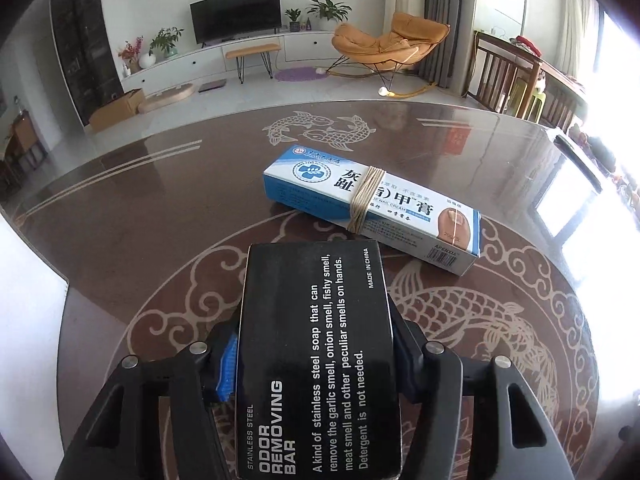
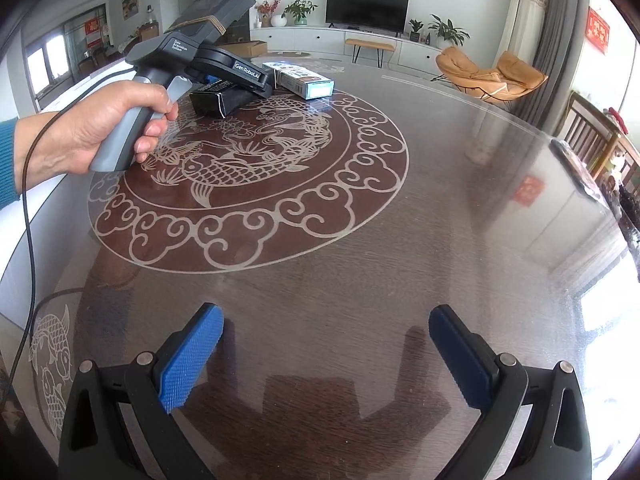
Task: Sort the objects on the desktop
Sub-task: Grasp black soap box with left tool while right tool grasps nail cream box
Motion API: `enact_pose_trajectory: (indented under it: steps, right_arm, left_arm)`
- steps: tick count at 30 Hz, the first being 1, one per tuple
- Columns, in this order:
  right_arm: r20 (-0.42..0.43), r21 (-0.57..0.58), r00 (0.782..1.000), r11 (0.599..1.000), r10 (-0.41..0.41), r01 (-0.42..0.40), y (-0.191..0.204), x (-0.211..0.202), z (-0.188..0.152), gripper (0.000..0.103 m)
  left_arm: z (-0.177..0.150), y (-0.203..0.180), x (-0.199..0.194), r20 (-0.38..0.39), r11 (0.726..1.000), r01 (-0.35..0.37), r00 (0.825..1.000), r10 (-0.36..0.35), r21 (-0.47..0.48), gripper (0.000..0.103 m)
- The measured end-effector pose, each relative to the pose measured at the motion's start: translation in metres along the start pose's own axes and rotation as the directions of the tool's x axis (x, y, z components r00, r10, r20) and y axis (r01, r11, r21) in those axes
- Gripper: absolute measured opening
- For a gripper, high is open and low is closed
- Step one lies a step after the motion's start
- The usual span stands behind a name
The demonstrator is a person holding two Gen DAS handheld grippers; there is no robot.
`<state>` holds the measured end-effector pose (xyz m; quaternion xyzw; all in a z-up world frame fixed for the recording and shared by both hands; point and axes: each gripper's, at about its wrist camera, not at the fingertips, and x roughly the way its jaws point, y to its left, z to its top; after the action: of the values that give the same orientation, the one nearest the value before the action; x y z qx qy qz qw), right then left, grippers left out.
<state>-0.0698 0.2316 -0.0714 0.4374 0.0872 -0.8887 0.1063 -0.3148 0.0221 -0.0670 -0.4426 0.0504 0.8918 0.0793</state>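
Note:
A black box (image 1: 316,360) printed "Odor Removing Bar" sits lengthwise between the fingers of my left gripper (image 1: 316,344), whose blue pads press on its two long sides. Just beyond it a blue-and-white cream box (image 1: 372,208), bound with rubber bands, lies flat on the table. The right wrist view shows a hand (image 2: 92,132) holding the left gripper (image 2: 240,94) over the black box (image 2: 212,102), with the cream box (image 2: 306,80) behind. My right gripper (image 2: 326,336) is open above bare table, nothing between its pads.
The round brown table (image 2: 400,240) has a glass top with fish patterns. A dark object (image 2: 568,156) lies near its right edge. The left gripper's cable (image 2: 28,208) hangs off the left side. Wooden chairs (image 1: 504,76) stand beyond the table.

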Motion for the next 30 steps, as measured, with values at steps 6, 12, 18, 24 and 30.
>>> enact_pose_trajectory:
  steps: [6, 12, 18, 24, 30]
  right_arm:
    - [-0.002, -0.001, 1.0, 1.0, -0.008, 0.008, 0.0, 0.001, 0.001, 0.103]
    - [-0.003, -0.007, 1.0, 1.0, -0.012, 0.012, 0.0, 0.001, 0.001, 0.103]
    - [-0.034, 0.021, 0.997, 0.997, 0.076, -0.075, -0.009, 0.01, 0.008, 0.103]
    - [-0.033, -0.096, 0.998, 0.994, 0.053, -0.056, -0.014, 0.057, 0.091, 0.103]
    - [-0.094, -0.191, 0.996, 0.981, 0.003, -0.021, 0.007, 0.128, 0.205, 0.103]
  left_arm:
    - [-0.055, 0.022, -0.04, -0.007, 0.995, -0.047, 0.999, 0.047, -0.087, 0.058]
    - [-0.115, 0.033, -0.083, -0.003, 0.993, -0.055, 0.999, 0.054, -0.107, 0.058]
    - [-0.123, 0.037, -0.09, 0.002, 0.992, -0.061, 0.998, 0.061, -0.107, 0.058]
    - [-0.122, 0.035, -0.089, 0.005, 0.992, -0.064, 0.998, 0.065, -0.111, 0.058]
    - [-0.121, 0.036, -0.088, 0.006, 0.992, -0.062, 0.998, 0.063, -0.112, 0.058]
